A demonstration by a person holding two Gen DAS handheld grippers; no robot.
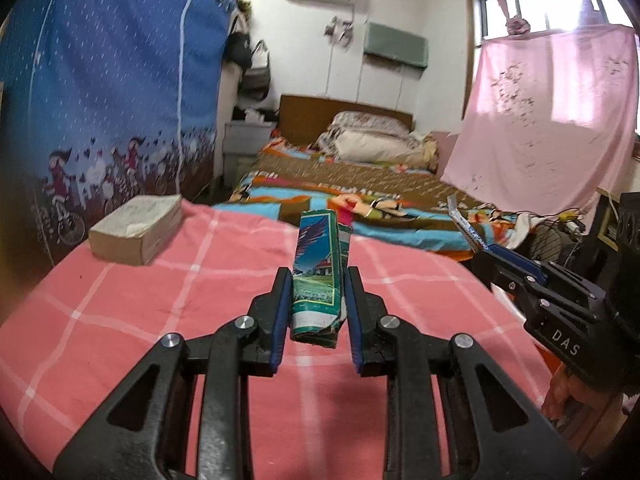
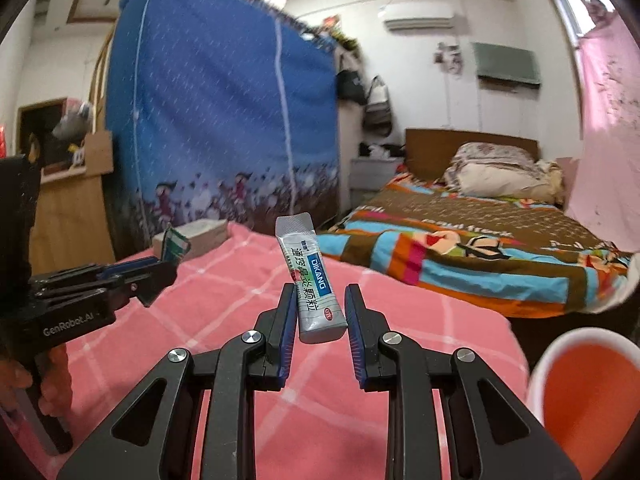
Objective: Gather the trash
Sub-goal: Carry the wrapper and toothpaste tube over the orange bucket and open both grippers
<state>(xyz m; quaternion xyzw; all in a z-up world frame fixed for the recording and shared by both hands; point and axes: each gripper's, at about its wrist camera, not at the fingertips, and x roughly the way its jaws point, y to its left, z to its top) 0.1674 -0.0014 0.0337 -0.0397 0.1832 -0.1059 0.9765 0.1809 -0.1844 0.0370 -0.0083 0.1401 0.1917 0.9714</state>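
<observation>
My left gripper (image 1: 316, 276) is shut on a crumpled green and blue carton (image 1: 318, 268) and holds it above the pink checked cloth (image 1: 160, 300). My right gripper (image 2: 320, 292) is shut on a grey medicine sachet (image 2: 312, 280) with blue lettering, which leans left between the pads. The right gripper with the sachet also shows at the right of the left wrist view (image 1: 486, 248). The left gripper with the carton also shows at the left of the right wrist view (image 2: 162, 260).
A thick book (image 1: 138, 228) lies at the far left of the pink cloth. An orange bin with a white rim (image 2: 584, 396) stands low at the right. Beyond are a bed with a patterned quilt (image 1: 360, 192), a blue fabric wardrobe (image 1: 104, 92) and a pink curtain (image 1: 548, 116).
</observation>
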